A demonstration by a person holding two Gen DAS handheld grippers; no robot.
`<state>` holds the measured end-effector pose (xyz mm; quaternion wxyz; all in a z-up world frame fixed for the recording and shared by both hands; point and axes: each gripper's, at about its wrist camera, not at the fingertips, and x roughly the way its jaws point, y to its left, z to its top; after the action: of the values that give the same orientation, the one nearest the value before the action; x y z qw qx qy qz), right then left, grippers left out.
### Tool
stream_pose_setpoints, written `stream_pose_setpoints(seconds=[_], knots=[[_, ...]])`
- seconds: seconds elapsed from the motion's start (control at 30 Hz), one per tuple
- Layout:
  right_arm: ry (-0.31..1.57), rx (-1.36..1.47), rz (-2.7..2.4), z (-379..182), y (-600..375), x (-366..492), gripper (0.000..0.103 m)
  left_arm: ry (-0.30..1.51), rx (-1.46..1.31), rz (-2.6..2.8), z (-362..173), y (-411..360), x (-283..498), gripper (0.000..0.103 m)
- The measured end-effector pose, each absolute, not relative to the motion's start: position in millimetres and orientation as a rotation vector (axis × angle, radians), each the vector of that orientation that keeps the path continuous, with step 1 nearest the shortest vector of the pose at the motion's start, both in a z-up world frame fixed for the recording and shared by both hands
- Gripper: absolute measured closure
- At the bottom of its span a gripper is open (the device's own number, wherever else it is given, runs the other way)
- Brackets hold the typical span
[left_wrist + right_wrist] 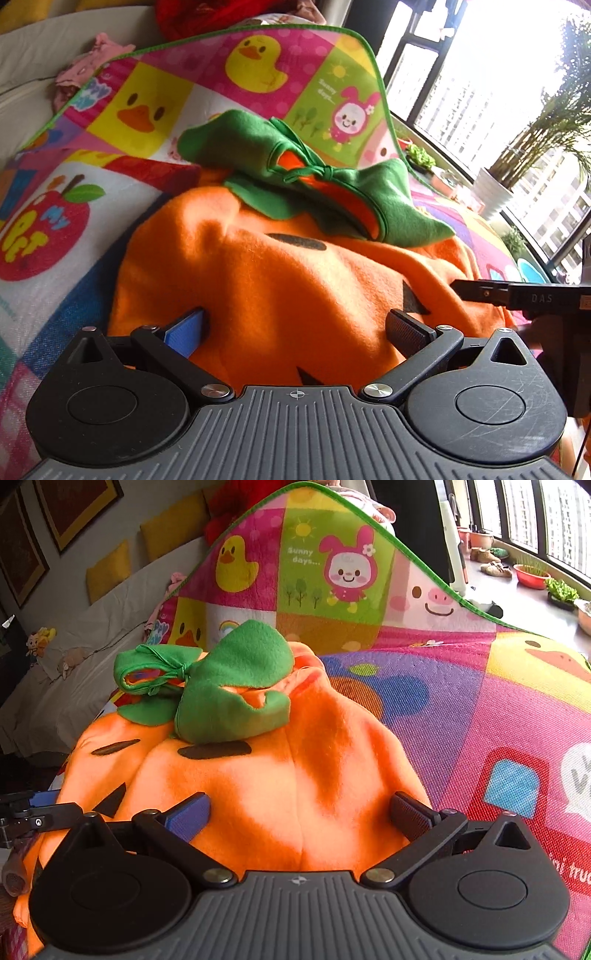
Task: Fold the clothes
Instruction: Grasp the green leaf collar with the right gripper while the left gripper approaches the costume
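An orange fleece pumpkin costume (280, 280) with black face patches and a green leaf collar (332, 184) tied in a bow lies on a colourful cartoon play mat (122, 110). My left gripper (295, 332) is open, its fingers astride the near edge of the orange fleece. My right gripper (299, 812) is open too, its fingers either side of a bunched hump of the same costume (280, 775), with the green collar (229, 686) beyond. The right gripper's finger shows at the right edge of the left wrist view (517, 295). The left gripper shows at the left edge of the right wrist view (33, 819).
The play mat (480, 701) curls up behind the costume. A white sofa (92, 646) with yellow cushions and small pink garments (85, 74) lies beyond. Windows, potted plants (517, 166) and bowls stand to the right.
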<state>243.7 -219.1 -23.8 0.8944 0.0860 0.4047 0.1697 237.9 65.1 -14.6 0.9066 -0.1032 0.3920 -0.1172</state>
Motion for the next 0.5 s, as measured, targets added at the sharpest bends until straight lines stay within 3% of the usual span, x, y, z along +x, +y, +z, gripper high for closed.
stream_pose_setpoints(seconds=[0.2, 0.4, 0.47, 0.5], knots=[[0.916, -0.038, 0.392, -13.0, -197.3, 252.7, 0.0, 0.84, -0.301, -0.238, -28.5, 76.1, 243.6, 0.0], [0.562, -0.308, 0.447, 48.4, -147.6, 260.5, 0.001, 0.815, -0.321, -0.243, -30.9, 78.8, 240.2, 0.0], [0.572, -0.401, 0.49, 43.1, -112.5, 278.9, 0.024, 0.809, -0.325, -0.243, -31.5, 79.0, 239.6, 0.0], [0.598, -0.436, 0.52, 36.2, -94.7, 288.2, 0.041, 0.806, -0.326, -0.243, -31.8, 79.1, 239.2, 0.0]])
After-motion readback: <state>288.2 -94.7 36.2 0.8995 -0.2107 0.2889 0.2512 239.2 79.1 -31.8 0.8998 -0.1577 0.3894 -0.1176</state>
